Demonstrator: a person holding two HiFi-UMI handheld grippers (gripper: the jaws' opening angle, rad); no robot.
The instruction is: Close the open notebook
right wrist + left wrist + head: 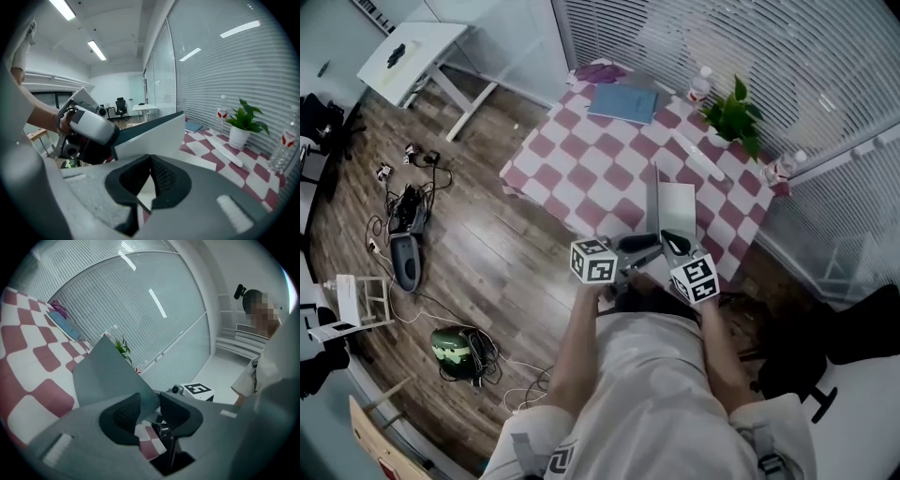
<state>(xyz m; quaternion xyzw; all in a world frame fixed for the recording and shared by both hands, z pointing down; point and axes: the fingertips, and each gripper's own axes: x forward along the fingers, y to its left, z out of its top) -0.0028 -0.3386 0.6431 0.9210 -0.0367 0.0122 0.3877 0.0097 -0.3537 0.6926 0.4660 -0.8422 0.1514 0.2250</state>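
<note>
At the near edge of the checkered table (581,159), the left gripper (150,404) was clamped on the grey cover (108,376) of the notebook (677,208), with the cover standing roughly upright from the spine. The white right-hand page lay flat on the table. The right gripper (150,161) had its jaws meeting at the tips, seemingly pinching that page's near edge. By this reading the closing was about half done: the cover had not yet swung over and down.
</note>
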